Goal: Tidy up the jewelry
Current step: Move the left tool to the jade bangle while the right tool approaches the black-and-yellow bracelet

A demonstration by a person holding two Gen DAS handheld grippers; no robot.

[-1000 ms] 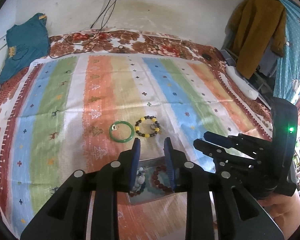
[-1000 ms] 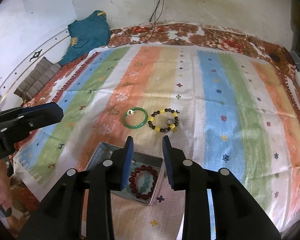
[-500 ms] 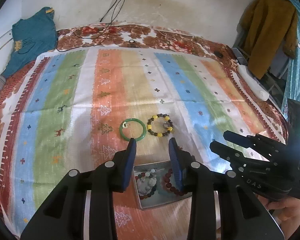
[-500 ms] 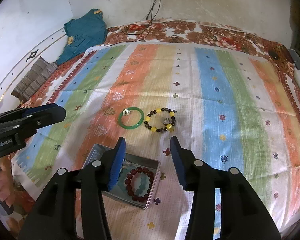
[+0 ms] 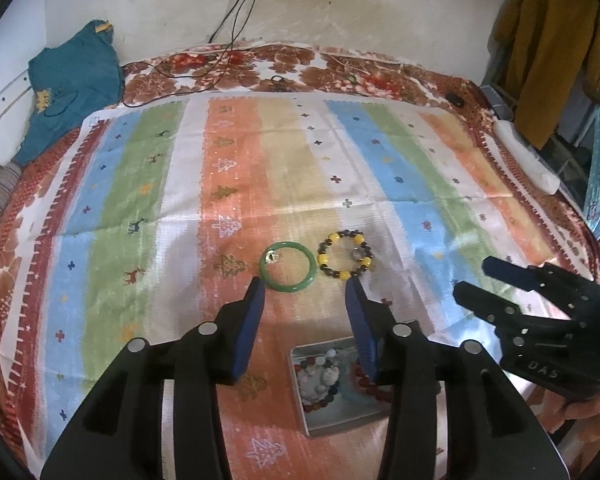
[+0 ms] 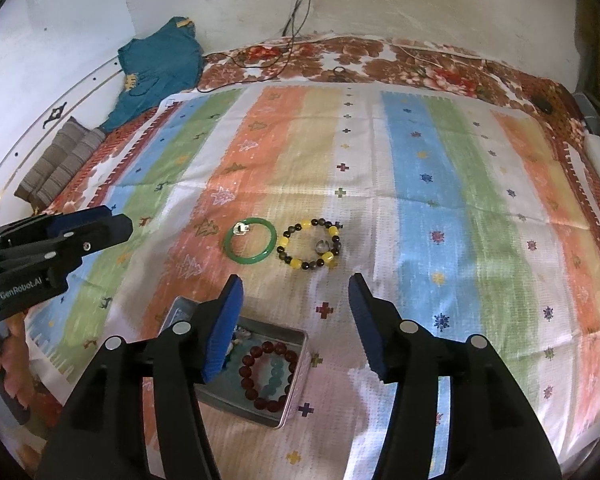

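A green bangle (image 5: 287,266) (image 6: 250,246) and a yellow-and-dark bead bracelet (image 5: 345,255) (image 6: 309,245) lie side by side on the striped cloth. A small metal tin (image 5: 315,424) (image 6: 288,412) nearer me holds several bead bracelets, one of them dark red (image 6: 267,374). My left gripper (image 5: 306,292) is open and empty, just short of the bangle. My right gripper (image 6: 294,286) is open and empty, above the cloth between the tin and the two bracelets. Each gripper also shows in the other's view, the right one in the left wrist view (image 5: 476,284) and the left one in the right wrist view (image 6: 112,220).
The striped cloth (image 5: 180,184) (image 6: 460,208) covers a floral bedspread (image 5: 340,68). A teal garment (image 5: 68,84) lies at the back left. Cables (image 5: 228,40) hang down the wall. A mustard coat (image 5: 548,48) hangs at the right.
Both grippers have opened wider and pulled back and up from the tin. The bangle and the bead bracelet lie where they were.
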